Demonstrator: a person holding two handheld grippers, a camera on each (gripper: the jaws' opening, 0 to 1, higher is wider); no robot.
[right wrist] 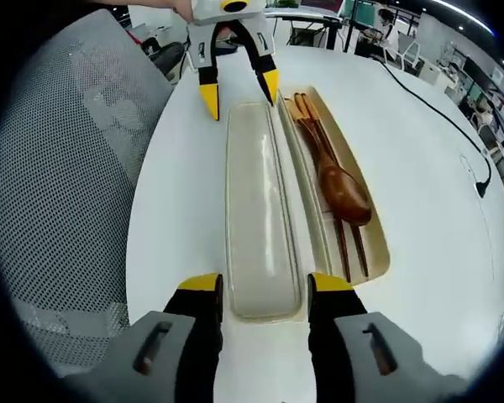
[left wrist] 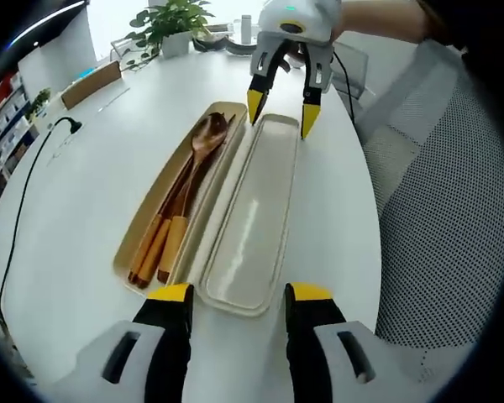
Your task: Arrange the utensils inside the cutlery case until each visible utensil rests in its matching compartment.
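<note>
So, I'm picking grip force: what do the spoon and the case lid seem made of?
The spoon looks like wood with a glossy varnish: reddish-brown, with a highlight on the bowl. The case lid looks like matte beige plastic, possibly a fibre composite: smooth, moulded rim, dull sheen.

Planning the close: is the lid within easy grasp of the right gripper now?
Probably yes: the right gripper is open, its jaws straddle the near end of the lid, and nothing lies between.

Bright even light, soft shadows; fisheye-bent edges, sharp centre
</note>
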